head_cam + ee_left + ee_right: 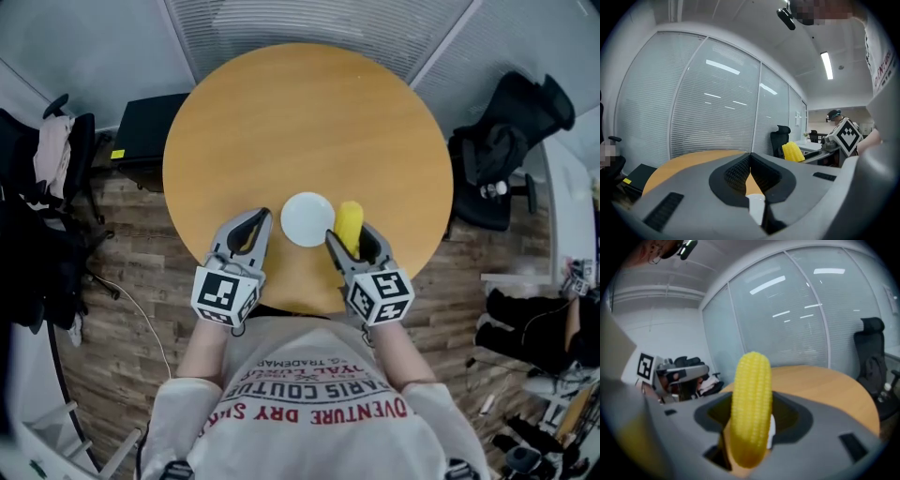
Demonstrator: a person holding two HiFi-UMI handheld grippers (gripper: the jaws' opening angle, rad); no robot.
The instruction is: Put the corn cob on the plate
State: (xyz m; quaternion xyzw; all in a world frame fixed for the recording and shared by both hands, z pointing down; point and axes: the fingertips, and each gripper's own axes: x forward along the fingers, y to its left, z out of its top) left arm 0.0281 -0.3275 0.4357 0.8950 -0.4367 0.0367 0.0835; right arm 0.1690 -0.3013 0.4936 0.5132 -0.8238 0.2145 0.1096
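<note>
Fingers (335,246) on R gripper (352,236) pinch corn cob (349,223) beside plate (307,218); L gripper's (263,217) pressed together.

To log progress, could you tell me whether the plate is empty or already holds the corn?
Empty: the white plate is bare, and the corn cob sits in the right claw beside it.

Head view looked steeply down onto the round table (309,122). Each gripper view rode low, close behind its jaws, facing outward across the tabletop. All three views shared the table and the plate (307,218).
</note>
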